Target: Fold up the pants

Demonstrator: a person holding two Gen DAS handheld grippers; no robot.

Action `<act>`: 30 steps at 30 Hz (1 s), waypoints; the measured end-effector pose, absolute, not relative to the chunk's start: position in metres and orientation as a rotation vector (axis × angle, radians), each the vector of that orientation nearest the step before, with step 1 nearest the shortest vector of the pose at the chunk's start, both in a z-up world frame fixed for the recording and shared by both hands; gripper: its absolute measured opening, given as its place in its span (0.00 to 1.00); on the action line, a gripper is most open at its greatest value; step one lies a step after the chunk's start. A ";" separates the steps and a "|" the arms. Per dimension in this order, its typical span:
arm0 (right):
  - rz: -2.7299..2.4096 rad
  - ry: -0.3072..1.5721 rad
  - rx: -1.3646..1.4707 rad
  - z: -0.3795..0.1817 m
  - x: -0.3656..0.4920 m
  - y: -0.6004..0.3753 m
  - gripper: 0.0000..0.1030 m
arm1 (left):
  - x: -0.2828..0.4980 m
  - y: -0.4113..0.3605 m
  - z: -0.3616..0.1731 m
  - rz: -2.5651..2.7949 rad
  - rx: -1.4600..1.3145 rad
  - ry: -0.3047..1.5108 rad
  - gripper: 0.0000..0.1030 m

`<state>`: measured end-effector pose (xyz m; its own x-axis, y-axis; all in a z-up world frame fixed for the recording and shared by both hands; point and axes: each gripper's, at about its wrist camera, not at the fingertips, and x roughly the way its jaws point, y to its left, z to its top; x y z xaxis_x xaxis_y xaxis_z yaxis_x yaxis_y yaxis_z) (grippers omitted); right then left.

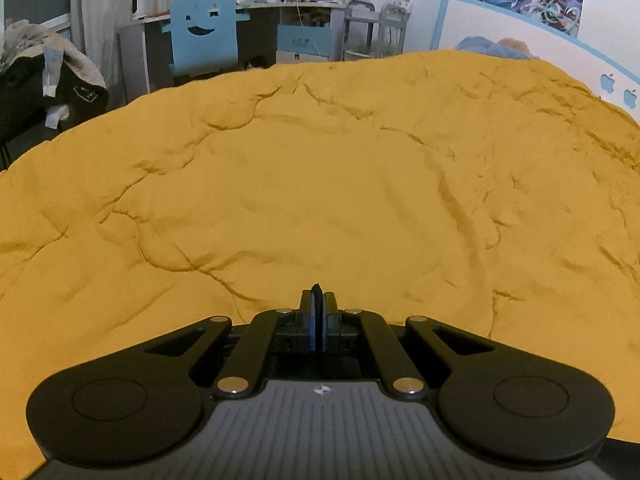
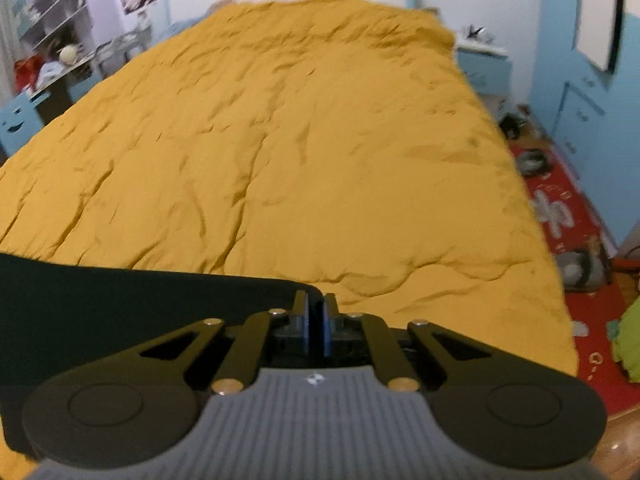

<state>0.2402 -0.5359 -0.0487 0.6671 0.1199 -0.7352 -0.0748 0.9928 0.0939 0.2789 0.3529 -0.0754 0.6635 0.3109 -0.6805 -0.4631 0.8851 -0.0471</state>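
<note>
Both grippers look pinched on the pants here. The left gripper (image 1: 318, 300) has its fingers closed to a sliver with a thin bit of dark cloth poking out the tip, and that's all of the pants its camera shows. The right gripper (image 2: 316, 304) is clamped narrow on a corner of the pants (image 2: 120, 300), which stretch off to its left as a flat dark sheet, just above the yellow blanket (image 2: 320, 140). My guess is thin, soft, floppy fabric, light, nothing breakable, but it'll sag and bunch wherever it isn't held, so corners or the hem edge are the spots to grab, and both seem to be there already. Loads of open blanket ahead of both grippers, lumpy but bare. Off to the right gripper's right the bed edge drops to a red rug (image 2: 568, 216) with shoes on it, so I'd keep the fold going forward, not sideways.
</note>
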 end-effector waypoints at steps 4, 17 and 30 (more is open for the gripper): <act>0.047 0.802 0.075 -0.042 0.237 -0.542 0.00 | 0.282 0.346 -0.075 0.402 -0.192 0.732 0.02; -0.125 0.920 0.075 -0.093 0.269 -0.547 0.31 | 0.294 0.339 -0.090 0.439 -0.140 0.807 0.22; -0.138 0.808 0.201 -0.067 0.161 -0.501 0.38 | 0.214 0.366 -0.075 0.365 -0.635 0.834 0.25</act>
<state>0.1606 -0.5014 -0.0671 0.6832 -0.0453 -0.7288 0.1985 0.9720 0.1256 0.2138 0.3660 -0.0754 0.6263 0.0560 -0.7776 -0.5335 0.7581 -0.3751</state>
